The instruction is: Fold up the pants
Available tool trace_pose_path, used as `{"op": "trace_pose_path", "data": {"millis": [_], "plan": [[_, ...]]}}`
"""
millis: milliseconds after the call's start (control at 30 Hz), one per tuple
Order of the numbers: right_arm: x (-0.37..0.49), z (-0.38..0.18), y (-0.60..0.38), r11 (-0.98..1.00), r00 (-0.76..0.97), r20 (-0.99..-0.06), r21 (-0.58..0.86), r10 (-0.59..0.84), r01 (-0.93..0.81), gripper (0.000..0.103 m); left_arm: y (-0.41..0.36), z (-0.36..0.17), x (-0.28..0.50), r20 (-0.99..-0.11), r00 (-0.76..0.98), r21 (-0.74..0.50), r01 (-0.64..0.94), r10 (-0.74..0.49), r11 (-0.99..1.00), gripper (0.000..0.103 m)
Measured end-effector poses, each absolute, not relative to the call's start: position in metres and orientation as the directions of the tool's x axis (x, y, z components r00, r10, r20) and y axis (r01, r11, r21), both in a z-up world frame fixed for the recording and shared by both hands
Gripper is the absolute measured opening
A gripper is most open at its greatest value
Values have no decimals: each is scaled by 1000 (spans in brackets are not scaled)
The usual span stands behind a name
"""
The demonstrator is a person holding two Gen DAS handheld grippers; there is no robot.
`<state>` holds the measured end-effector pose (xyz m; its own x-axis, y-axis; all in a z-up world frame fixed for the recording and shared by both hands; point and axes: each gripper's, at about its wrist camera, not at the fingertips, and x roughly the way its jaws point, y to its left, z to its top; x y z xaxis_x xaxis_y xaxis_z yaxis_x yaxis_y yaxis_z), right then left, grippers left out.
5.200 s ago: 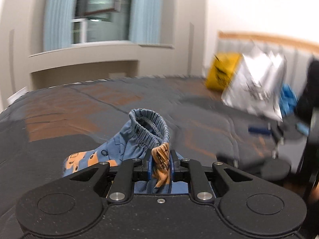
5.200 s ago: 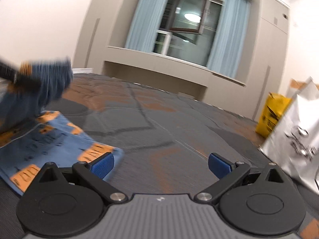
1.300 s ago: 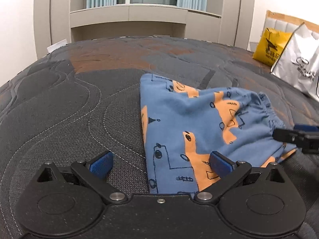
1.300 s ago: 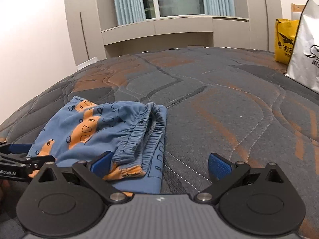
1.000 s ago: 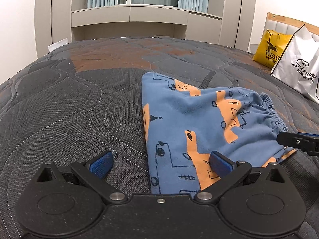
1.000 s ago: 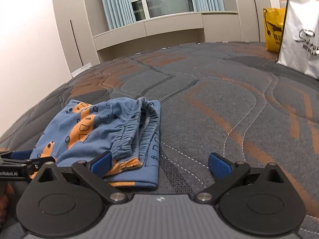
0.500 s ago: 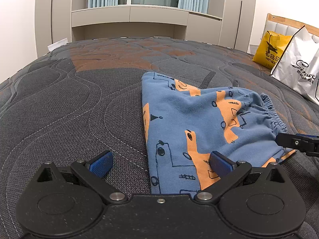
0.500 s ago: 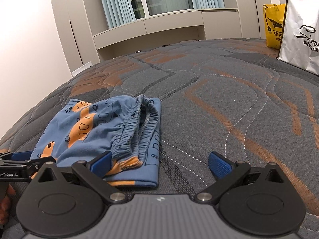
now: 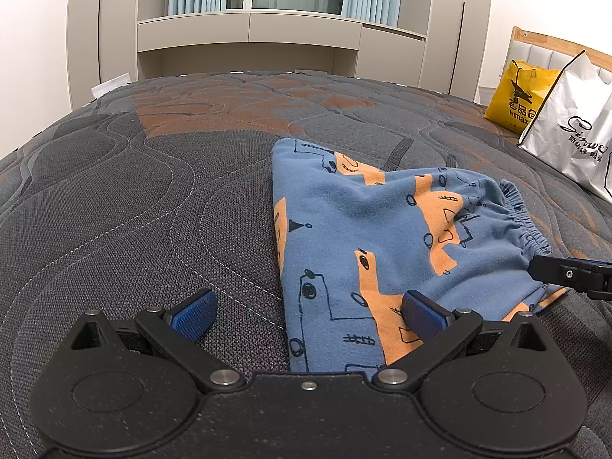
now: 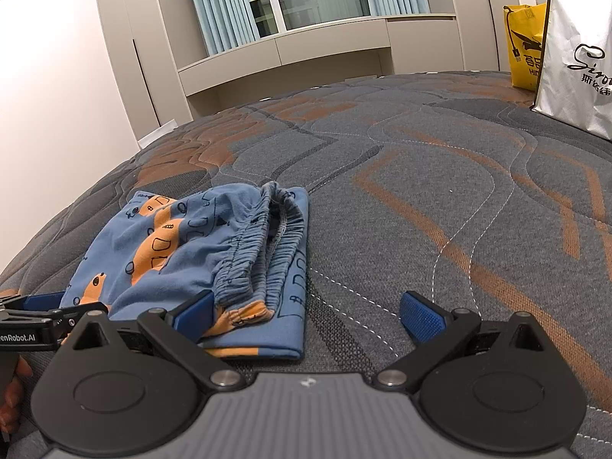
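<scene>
1. My left tool (image 9: 306, 315) is spread wide, nothing between the blue pads. It sits low over the bed (image 9: 153, 199), just at the near edge of the pants (image 9: 367, 229).
2. Left tool's right pad is over the pants' near hem; left pad is over bare mattress.
3. My right tool (image 10: 306, 313) is also wide apart, holding nothing. Its left pad sits right by the near corner of the waistband (image 10: 267, 244), right pad over bare quilting.
4. Pants are folded into a compact stack, blue w/ orange print, lying flat on the dark grey and orange quilted bed. In the left wrist view the elastic waistband is on the right side, fold edge on the left.
5. From the right wrist view the gathered waistband layers are stacked, w/ a flat layer sticking out underneath twd the right.
6. Each tool shows up in the other's cam: right one at the far right edge of the left view, by the waistband; left one at the lower left of the right view.
7. A white bag (image 9: 573, 134) and a yellow bag (image 9: 512, 95) stand at the far right of the bed, well apart from the pants.
</scene>
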<state>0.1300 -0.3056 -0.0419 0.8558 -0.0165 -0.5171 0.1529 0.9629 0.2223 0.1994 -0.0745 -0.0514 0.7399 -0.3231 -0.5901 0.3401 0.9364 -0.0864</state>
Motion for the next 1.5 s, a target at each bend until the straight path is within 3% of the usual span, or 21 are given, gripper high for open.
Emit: {"op": "trace_pose_path", "data": {"millis": [400,733,1033,1267,1500], "plan": [[127,-40,-309,957,868,-496,256,8,138,103,-73,-50,203,-605,720,-98,356,-340,929,103],[132,-33,-326,915,875,-448,404,182,16,103,-51,-31,221,-613,658,-227,383,-437,895,103],[212,-20,-332,931,816,-526,362,242,-42,103,-68,-31,274,-598,677,-240,358,-428,902,103],[219,-32,-346,874,841,-438,479,318,-82,103,-74,-45,278,-566,678,-248,402,-469,881,103],[214,-34,-345,864,847,-417,494,330,-94,92,-78,-48,274,-571,678,-217,419,-462,882,103]]}}
